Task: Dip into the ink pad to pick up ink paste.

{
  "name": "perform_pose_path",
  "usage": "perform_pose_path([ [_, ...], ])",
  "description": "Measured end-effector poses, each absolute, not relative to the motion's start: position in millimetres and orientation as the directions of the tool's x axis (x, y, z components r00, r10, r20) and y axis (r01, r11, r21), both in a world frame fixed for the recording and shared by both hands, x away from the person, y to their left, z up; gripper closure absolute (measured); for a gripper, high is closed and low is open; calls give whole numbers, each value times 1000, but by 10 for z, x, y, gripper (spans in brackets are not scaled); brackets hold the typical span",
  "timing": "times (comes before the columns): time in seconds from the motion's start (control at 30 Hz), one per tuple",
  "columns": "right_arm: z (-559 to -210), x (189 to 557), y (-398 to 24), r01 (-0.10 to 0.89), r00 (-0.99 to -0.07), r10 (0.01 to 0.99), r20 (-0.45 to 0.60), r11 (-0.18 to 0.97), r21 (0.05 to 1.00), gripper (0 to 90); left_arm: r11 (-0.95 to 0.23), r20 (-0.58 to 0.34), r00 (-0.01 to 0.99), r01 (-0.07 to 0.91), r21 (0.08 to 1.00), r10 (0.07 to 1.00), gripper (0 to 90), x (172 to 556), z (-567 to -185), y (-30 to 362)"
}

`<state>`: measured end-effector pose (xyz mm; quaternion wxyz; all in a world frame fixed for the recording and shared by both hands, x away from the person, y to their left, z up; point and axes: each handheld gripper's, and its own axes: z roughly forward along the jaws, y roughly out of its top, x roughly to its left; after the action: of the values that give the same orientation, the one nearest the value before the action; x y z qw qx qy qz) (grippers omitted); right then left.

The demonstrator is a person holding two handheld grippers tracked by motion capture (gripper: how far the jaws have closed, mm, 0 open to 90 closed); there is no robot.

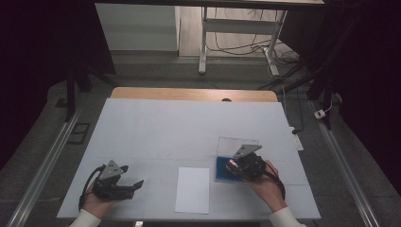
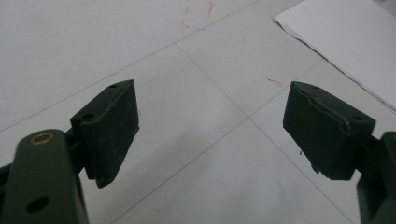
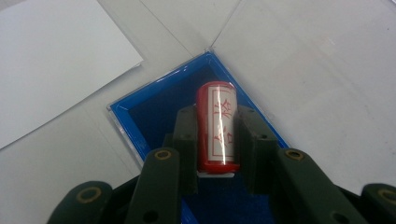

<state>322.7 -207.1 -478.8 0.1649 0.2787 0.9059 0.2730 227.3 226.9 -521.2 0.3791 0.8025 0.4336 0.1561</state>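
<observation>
Clamped on a red stamp (image 3: 217, 128) over the blue tray (image 3: 140, 112): right gripper (image 3: 217, 140). Spread wide, holding nothing: left gripper (image 2: 210, 133).

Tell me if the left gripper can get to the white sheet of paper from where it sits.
Probably yes. The left gripper rests open on the table beside the white sheet of paper, with bare tabletop between them. The right gripper is busy holding the red stamp over the blue tray.

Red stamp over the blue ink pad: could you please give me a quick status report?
Right gripper shut on red stamp, over blue ink pad. Left gripper open, empty. White paper nearby, nothing blocking.
</observation>
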Motion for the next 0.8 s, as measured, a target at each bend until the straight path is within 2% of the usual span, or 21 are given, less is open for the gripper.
perform_pose_path([
  [0.4,-4734,3232,-2118,406,-794,593,-132,681,610,707,-325,-85,566,582,746,820,183,2278,-5221,2287],
  [0.6,-4497,3176,-2251,377,-763,634,-121,590,713,707,-320,-87,564,581,748,821,183,2275,-5217,2281],
  [0.8,-4364,3134,-2311,376,-758,641,-118,578,725,706,-319,-87,564,580,750,821,183,2274,-5215,2281],
])
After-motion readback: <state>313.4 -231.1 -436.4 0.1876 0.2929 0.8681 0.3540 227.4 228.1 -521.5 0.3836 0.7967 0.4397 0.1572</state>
